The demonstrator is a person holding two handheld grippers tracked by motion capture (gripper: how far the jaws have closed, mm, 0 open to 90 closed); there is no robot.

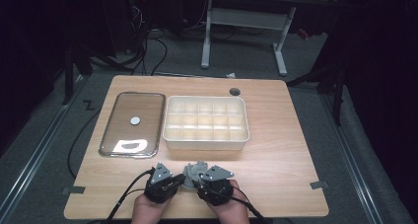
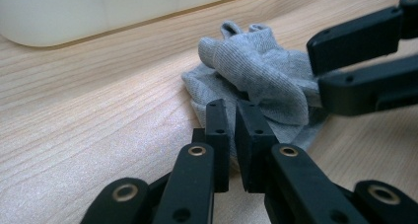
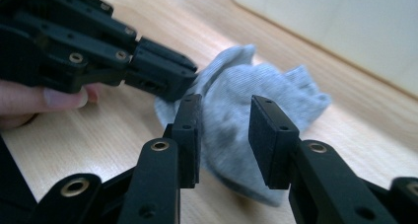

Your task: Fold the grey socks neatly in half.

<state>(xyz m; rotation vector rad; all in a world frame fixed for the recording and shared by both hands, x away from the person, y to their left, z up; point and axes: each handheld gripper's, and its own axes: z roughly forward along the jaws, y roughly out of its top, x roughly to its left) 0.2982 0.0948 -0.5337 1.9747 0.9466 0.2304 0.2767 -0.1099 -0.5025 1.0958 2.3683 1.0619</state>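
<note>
A wooden table [image 1: 276,135] stands on grey carpet [image 1: 44,150] in a dark room. Behind it stands a white-legged desk [image 1: 246,17], with what seem to be cables [image 1: 148,51] nearby.

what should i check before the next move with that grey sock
1. Grey sock on table, near edge: ok.
2. Left gripper shut at the sock's edge: ok; whether it pinches fabric: cannot tell.
3. Right gripper open, pads apart with the sock between them: ok.
4. White divided box beyond the sock, compartments free: ok.
5. Glass lid lying left of the box, away from both grippers: ok.
</note>
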